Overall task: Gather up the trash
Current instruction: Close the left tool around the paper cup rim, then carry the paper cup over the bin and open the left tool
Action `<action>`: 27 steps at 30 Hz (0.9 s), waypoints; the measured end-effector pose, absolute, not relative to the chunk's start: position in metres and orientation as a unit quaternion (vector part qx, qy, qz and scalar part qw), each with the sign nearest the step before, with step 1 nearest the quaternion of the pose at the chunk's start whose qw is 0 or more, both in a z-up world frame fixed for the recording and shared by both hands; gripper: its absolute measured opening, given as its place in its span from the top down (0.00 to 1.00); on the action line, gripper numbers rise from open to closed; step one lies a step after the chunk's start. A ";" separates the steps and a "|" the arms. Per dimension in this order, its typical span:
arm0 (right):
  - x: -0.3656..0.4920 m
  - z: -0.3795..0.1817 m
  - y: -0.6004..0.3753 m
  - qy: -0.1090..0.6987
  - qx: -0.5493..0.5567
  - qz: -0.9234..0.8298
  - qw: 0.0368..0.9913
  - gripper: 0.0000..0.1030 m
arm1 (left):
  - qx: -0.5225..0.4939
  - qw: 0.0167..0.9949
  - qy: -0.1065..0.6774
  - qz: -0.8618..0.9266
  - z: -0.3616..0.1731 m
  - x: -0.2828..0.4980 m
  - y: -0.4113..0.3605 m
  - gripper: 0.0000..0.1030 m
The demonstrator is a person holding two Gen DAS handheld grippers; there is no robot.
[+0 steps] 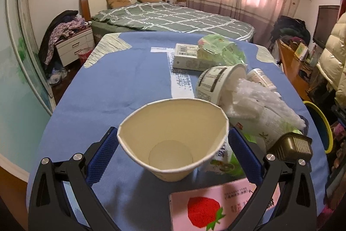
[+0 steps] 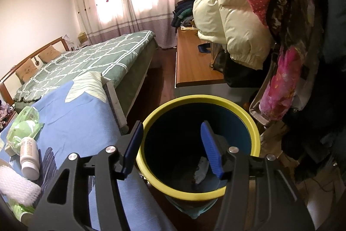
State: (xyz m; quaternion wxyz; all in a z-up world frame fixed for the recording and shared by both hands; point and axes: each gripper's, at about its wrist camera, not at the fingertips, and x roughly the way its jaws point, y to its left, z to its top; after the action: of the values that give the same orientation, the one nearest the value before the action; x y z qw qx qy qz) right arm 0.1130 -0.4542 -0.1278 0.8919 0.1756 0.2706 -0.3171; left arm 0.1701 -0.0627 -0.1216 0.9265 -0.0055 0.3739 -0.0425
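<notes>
A cream paper cup (image 1: 173,135) lies tilted on the blue tablecloth (image 1: 121,79), its mouth squeezed out of round between my left gripper's (image 1: 173,148) blue pads (image 1: 103,157), which press its rim on both sides. Behind it lie a white tub (image 1: 216,83), crumpled clear plastic (image 1: 259,101), a green bag (image 1: 220,51), a carton (image 1: 188,57) and a pink strawberry packet (image 1: 216,207). My right gripper (image 2: 173,144) is open and empty above the mouth of a yellow-rimmed blue bin (image 2: 255,135). A piece of trash (image 2: 202,170) lies inside the bin.
The bin's rim (image 1: 322,122) shows at the table's right edge. A white bottle (image 2: 29,155) and green bag (image 2: 23,122) lie on the table. A green bed (image 1: 173,16) is behind, a wooden bench (image 2: 194,66) and hanging coats (image 2: 227,3) to the right.
</notes>
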 end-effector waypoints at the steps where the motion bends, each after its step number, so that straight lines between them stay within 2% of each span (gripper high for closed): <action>1: 0.113 -0.128 -0.455 0.271 0.177 -0.316 0.892 0.48 | -0.008 0.927 0.374 -0.040 -0.122 0.171 -0.062 0.08; 3: 0.114 -0.128 -0.456 0.273 0.180 -0.315 0.891 0.48 | -0.013 0.926 0.375 -0.041 -0.124 0.173 -0.061 0.20; 5: 0.114 -0.129 -0.456 0.273 0.181 -0.313 0.892 0.48 | -0.019 0.925 0.377 -0.045 -0.124 0.173 -0.059 0.27; 8: 0.114 -0.129 -0.456 0.271 0.179 -0.312 0.893 0.48 | -0.017 0.927 0.371 -0.044 -0.121 0.169 -0.059 0.30; 12: 0.111 -0.128 -0.456 0.265 0.182 -0.313 0.894 0.44 | -0.013 0.937 0.348 -0.040 -0.106 0.159 -0.057 0.31; 19: 0.106 -0.125 -0.455 0.254 0.182 -0.302 0.901 0.43 | -0.006 0.949 0.311 -0.050 -0.065 0.145 -0.065 0.31; 27: 0.079 -0.115 -0.469 0.247 0.168 -0.298 0.907 0.36 | 0.013 0.948 0.288 -0.134 -0.023 0.138 -0.131 0.31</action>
State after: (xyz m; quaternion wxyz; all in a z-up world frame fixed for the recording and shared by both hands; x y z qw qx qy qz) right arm 0.0791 -0.4691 -0.1152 0.9066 0.1681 0.2467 -0.2983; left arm 0.1381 -0.1311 -0.0228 0.9482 0.0131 0.2878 -0.1338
